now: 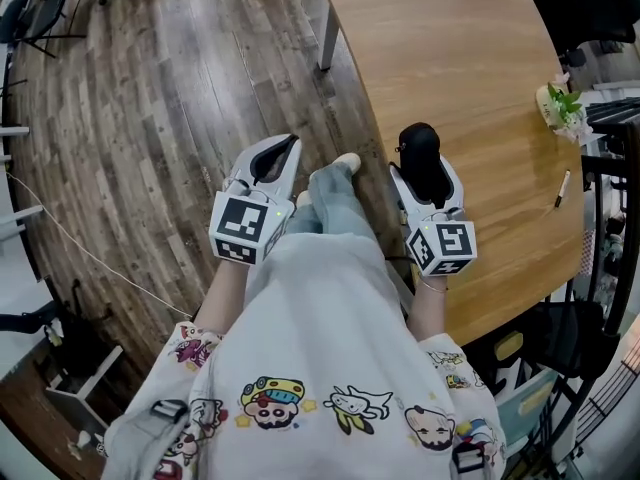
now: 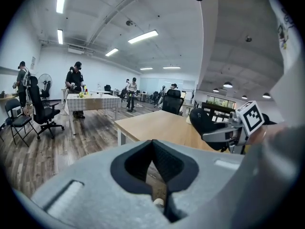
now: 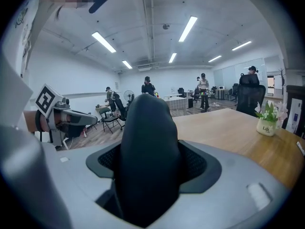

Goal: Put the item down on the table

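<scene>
The right hand-held gripper (image 1: 428,183) is clamped on a black rounded item (image 1: 423,156). The item's long axis runs along the jaws and juts out past them, pointing far. It sits above the counter (image 1: 460,58) at its near left edge, so the drop spot lies just below and farther right. The left hand-held gripper (image 1: 268,163), jaws together and empty, is off left over the floor (image 1: 150,118).

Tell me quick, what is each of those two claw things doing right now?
Left gripper: shut, empty.
Right gripper: shut on a black rounded item.
</scene>
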A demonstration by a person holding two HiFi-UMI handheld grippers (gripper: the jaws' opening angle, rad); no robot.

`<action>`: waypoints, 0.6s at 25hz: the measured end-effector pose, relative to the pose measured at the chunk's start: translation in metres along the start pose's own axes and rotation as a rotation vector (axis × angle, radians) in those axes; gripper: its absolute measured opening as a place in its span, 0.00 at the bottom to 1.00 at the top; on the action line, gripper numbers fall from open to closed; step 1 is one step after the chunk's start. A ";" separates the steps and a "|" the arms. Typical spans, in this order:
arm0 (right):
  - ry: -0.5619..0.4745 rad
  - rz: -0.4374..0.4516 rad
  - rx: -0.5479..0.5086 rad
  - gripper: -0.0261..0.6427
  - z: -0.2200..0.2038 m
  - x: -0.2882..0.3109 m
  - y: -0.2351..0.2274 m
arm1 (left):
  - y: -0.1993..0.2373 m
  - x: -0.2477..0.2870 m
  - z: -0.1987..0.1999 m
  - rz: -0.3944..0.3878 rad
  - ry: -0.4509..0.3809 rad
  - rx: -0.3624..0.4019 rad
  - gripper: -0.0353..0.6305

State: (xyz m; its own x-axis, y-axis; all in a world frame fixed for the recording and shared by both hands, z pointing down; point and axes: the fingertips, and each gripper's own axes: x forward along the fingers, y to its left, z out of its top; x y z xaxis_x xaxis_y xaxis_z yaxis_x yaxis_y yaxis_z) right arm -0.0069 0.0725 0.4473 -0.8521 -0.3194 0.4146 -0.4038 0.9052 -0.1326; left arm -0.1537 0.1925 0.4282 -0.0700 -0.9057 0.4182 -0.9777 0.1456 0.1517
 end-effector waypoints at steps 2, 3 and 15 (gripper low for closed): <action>-0.002 -0.014 0.009 0.57 0.005 0.015 -0.013 | 0.007 0.019 0.008 -0.017 0.009 0.013 0.05; -0.003 -0.022 0.014 0.57 0.009 0.021 -0.020 | 0.009 0.030 0.015 -0.027 0.011 0.021 0.05; -0.027 -0.189 0.193 0.57 0.033 0.036 -0.138 | -0.031 0.186 0.107 -0.256 0.015 0.144 0.05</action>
State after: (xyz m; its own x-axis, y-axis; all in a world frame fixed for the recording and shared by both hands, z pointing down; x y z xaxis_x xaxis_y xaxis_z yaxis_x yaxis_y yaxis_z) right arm 0.0069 -0.0732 0.4505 -0.7632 -0.4869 0.4249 -0.6102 0.7595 -0.2257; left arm -0.1578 -0.0227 0.4051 0.1850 -0.8994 0.3960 -0.9812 -0.1463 0.1261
